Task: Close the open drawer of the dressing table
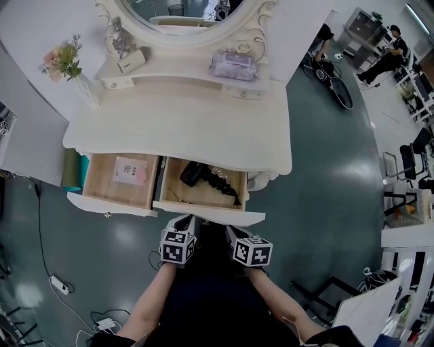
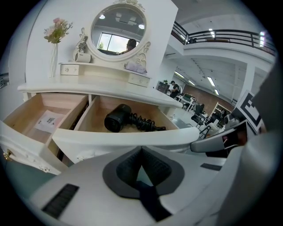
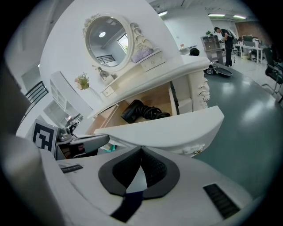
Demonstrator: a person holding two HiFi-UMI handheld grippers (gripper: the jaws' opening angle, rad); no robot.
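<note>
While both drawers of the white carved dressing desk stand pulled out, the two tongs are held low in the centre of the head view, just in front of the drawer on the right of the frame. The left tongs are seen clenched in the left gripper view, the dark ribbed pads meeting at their tips with nothing between them. The right tongs are likewise clenched and empty in the right gripper view. Whether either tip touches the drawer front cannot be told.

The open wooden drawer with the curved white front fills the middle of both gripper views. A black hair dryer with a coiled cord is laid inside it. The second open wooden drawer, towards the left of the frame, is occupied by a pink and white card lying flat on its floor.

An oval white-framed mirror is mounted at the back of the desk, at the top of the frame, and a slim vase of pink flowers is stood at the upper left. A dark green-grey floor is seen around the desk.
</note>
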